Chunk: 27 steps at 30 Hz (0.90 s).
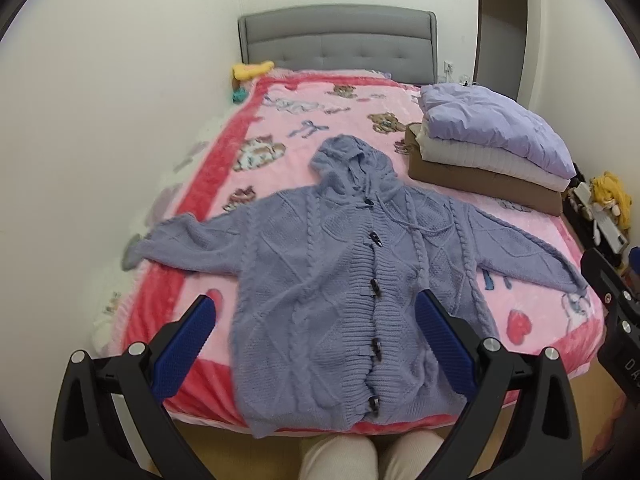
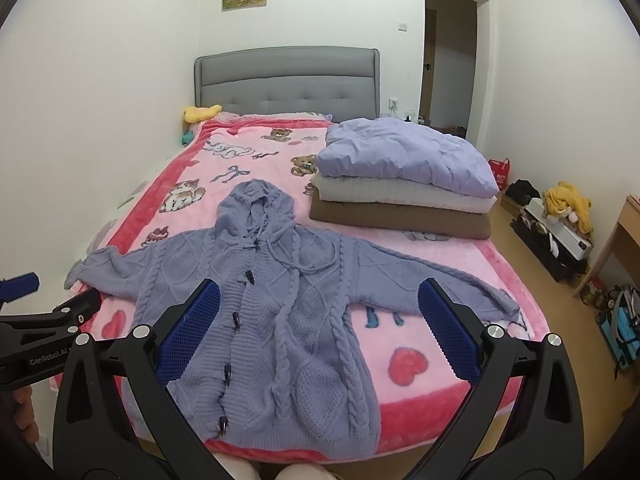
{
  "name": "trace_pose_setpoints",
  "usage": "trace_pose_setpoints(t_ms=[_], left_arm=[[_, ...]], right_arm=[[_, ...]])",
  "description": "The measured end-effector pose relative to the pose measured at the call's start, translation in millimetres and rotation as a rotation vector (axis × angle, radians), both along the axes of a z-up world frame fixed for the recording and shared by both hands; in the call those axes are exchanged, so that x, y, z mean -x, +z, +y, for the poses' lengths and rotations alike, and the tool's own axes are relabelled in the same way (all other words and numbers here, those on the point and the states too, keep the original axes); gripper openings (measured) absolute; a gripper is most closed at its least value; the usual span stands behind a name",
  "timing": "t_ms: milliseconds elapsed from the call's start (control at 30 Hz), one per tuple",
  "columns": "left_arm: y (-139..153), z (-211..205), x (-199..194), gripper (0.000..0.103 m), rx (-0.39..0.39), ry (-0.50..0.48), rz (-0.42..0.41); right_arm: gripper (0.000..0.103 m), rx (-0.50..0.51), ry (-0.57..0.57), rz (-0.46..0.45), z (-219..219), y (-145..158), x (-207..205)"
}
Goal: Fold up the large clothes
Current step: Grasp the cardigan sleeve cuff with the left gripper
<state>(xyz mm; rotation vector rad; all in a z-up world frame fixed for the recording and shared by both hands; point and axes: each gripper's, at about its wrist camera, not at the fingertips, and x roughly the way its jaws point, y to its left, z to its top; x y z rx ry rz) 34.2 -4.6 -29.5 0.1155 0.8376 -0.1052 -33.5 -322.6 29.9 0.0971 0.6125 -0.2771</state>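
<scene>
Left tool (image 1: 316, 324) is spread wide, blue pads apart, holding nothing; it hovers above the lower front of the cardigan without touching it. Right tool (image 2: 320, 316) is likewise spread wide and empty, held above the cardigan's right half and the bare blanket beside it. Each tool shows at the edge of the other's view.

Cardigan (image 1: 332, 280): lavender-blue cable knit, hooded, laid face up and flat on the bed (image 2: 516, 312), near its foot. Front placket is closed with dark toggle buttons (image 1: 375, 285). Hood (image 1: 348, 164) points toward the headboard (image 1: 340, 40). Both sleeves are spread outward; the left sleeve (image 1: 180, 240) reaches the wall-side edge of the bed, the right sleeve (image 2: 440, 284) slants toward the opposite edge. Hem lies at the foot edge, overhanging slightly.

Blanket (image 1: 352, 108): pink, red-bordered, printed with bears, bows and hearts; covers the bed under the cardigan.

Stack of folded clothes (image 2: 404, 184): brown at the bottom, white ribbed in the middle, lilac on top; sits on the bed beyond the right sleeve, apart from the cardigan.

Person's knees (image 1: 360, 456), in light trousers, show at the foot of the bed
</scene>
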Motion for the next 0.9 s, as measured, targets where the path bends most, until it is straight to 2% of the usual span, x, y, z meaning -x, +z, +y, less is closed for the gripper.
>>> trace_pose_setpoints(t_ms=[100, 200, 300, 367, 467, 500, 567, 600, 667, 700, 800, 900], left_arm=[[-16, 4, -34, 0.098, 0.065, -0.008, 0.087], [-27, 4, -65, 0.098, 0.063, -0.029, 0.119], [-24, 8, -95, 0.098, 0.077, -0.021, 0.148], [-14, 16, -111, 0.098, 0.145, 0.001, 0.171], [14, 34, -134, 0.098, 0.255, 0.065, 0.206], [24, 39, -140, 0.098, 0.284, 0.055, 0.219], [38, 48, -155, 0.098, 0.318, 0.028, 0.283], [44, 54, -158, 0.098, 0.326, 0.054, 0.294], [55, 68, -158, 0.098, 0.324, 0.107, 0.265], [62, 77, -157, 0.098, 0.31, 0.123, 0.219], [66, 101, -161, 0.098, 0.252, 0.15, 0.151], [51, 140, -175, 0.098, 0.284, 0.205, 0.164]], right_arm=[[0.095, -0.034, -0.002, 0.019, -5, -14, -25], [0.095, -0.068, 0.026, 0.058, -5, -23, -66], [0.095, -0.073, 0.035, 0.101, 1, -19, -99], [0.095, -0.113, 0.113, 0.148, 6, -9, -123], [0.095, -0.155, 0.172, 0.182, 13, 20, -152], [0.095, -0.166, 0.182, 0.193, 15, 30, -160], [0.095, -0.187, 0.203, 0.225, 20, 56, -180], [0.095, -0.186, 0.21, 0.246, 23, 67, -190], [0.095, -0.168, 0.216, 0.247, 27, 83, -202], [0.095, -0.158, 0.22, 0.236, 29, 89, -205], [0.095, -0.096, 0.301, 0.161, 48, 96, -219], [0.095, -0.056, 0.344, 0.242, 69, 82, -242]])
